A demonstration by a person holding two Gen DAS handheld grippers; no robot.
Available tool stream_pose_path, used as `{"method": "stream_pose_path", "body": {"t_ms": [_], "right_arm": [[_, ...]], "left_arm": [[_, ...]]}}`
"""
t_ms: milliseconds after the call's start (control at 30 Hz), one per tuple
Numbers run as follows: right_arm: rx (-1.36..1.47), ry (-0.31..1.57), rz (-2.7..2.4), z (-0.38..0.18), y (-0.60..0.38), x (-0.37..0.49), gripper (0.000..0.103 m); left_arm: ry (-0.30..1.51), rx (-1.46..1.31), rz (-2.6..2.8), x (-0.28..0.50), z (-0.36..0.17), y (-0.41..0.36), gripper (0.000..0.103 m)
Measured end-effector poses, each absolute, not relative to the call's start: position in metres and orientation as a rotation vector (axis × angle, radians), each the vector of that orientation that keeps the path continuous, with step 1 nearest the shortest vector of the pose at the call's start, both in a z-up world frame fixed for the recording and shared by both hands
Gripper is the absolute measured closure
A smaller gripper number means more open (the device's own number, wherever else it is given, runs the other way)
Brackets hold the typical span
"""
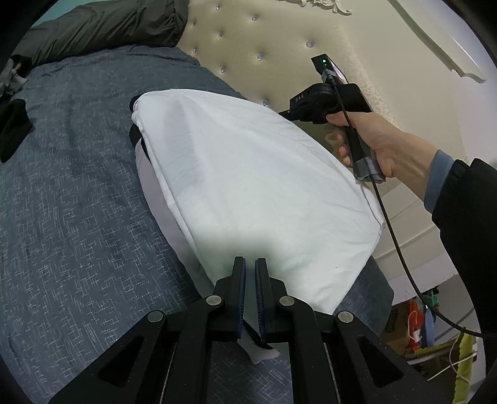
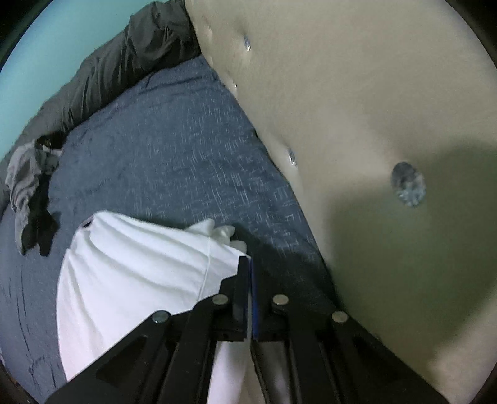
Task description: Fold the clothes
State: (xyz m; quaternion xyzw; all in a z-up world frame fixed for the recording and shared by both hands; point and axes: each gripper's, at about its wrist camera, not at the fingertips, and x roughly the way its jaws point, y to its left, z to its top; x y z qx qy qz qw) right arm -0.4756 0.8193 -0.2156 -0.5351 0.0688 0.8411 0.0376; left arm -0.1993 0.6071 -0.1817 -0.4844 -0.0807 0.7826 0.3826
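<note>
White cotton fills the middle of both views: a white garment (image 1: 248,186) is lifted off the blue-grey bedspread (image 1: 77,217), stretched between the two tools beside the tufted cream headboard (image 1: 264,37). The left hand-held gripper (image 1: 250,298) has its blue-padded jaws drawn close on a corner of the cloth, a small tag of fabric poking out below them. The right hand-held gripper (image 2: 250,298), gripped by the person's right hand (image 1: 372,143), has its jaws pressed together at the garment's hemmed edge (image 2: 206,267); from its own camera the edge seems caught there, though the contact itself is hard to make out.

Black trim shows at the garment's far end (image 1: 135,136), and a layer hangs underneath, so the piece looks doubled over; whether this is a fold being carried across or the cloth being raised to spread it, I can't say from here.

The risks, as I judge them: each hold is only a thin corner pinch, so a tug could pull one free and drop the fold askew. The lower layer may drag and bunch on the bedspread. The right tool's cable (image 1: 391,223) hangs close to the cloth and could snag.

No containers are in sight; loose dark clothes (image 2: 34,211) and an olive duvet (image 1: 102,28) lie farther up the bed
</note>
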Motion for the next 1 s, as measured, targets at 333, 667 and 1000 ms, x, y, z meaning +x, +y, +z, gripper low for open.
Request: {"method": "stream_pose_path", "body": {"t_ms": [333, 667, 1000], "right_arm": [[-1.516, 0.193, 2.668, -0.185, 0.828, -0.464, 0.101], [-1.689, 0.577, 2.735, -0.192, 0.845, -0.417, 0.066], [-1.632, 0.583, 2.727, -0.198, 0.845, -0.391, 0.102]], "left_arm": [[-0.219, -1.247, 2.002, -0.2, -0.181, 0.608, 0.097], [-0.229, -1.255, 2.01, -0.195, -0.181, 0.605, 0.097], [-0.221, -1.266, 2.03, -0.192, -0.179, 0.604, 0.097]]}}
